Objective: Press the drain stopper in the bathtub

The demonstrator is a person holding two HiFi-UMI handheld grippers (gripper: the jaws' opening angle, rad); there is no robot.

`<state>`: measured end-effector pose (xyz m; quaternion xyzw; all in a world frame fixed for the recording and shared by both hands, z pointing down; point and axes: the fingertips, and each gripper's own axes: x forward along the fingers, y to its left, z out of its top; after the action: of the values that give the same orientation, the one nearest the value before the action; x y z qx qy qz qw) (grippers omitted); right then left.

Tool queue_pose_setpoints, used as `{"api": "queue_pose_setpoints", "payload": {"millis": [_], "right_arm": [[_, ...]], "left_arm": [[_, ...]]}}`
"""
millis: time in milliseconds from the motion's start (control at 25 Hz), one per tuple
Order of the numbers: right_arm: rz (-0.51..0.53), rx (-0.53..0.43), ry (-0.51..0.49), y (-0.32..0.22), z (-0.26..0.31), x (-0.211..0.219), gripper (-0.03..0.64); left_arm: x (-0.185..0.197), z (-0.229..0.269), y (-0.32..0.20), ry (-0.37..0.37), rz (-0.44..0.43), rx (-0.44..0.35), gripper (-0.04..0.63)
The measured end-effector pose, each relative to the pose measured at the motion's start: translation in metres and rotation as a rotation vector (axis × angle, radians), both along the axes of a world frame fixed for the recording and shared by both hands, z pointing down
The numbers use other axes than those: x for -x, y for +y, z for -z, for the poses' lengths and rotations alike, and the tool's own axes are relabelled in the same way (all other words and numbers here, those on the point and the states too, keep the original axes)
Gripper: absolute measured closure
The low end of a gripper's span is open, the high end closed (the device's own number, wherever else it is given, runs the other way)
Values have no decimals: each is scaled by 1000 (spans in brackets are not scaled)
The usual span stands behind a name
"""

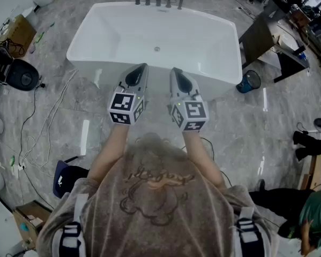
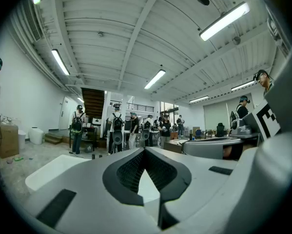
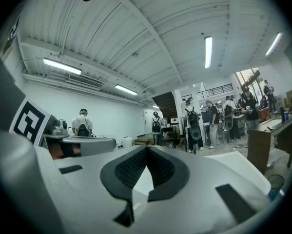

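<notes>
A white freestanding bathtub (image 1: pixel 90 33) stands on the marble floor ahead of me. Its small round drain stopper (image 1: pixel 156 49) sits in the middle of the tub floor. My left gripper (image 1: pixel 141 68) and right gripper (image 1: pixel 174 72) are held side by side, pointing toward the tub's near rim, well short of the stopper and above it. Both are shut with nothing between the jaws. In the left gripper view the left gripper (image 2: pixel 145 150) points level across the room, with the bathtub (image 2: pixel 50 172) low on the left. In the right gripper view the right gripper (image 3: pixel 146 148) does likewise, the bathtub (image 3: pixel 245 168) on its right.
Faucet fittings (image 1: pixel 160 0) line the tub's far rim. A blue bucket (image 1: pixel 251 81) and a dark table (image 1: pixel 264 36) stand to the right, a black round device (image 1: pixel 21 75) and floor cables (image 1: pixel 39 127) to the left. Several people (image 2: pixel 117 130) stand far across the room.
</notes>
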<state>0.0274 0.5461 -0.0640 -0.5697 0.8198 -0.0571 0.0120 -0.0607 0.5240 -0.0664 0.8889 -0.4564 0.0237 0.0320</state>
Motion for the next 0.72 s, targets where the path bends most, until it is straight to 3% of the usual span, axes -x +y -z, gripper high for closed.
{"api": "queue_pose_setpoints", "payload": {"millis": [720], "right_arm": [[12, 3, 15, -12, 1, 19, 617]], "left_arm": [[7, 5, -8, -4, -25, -5, 594]]}}
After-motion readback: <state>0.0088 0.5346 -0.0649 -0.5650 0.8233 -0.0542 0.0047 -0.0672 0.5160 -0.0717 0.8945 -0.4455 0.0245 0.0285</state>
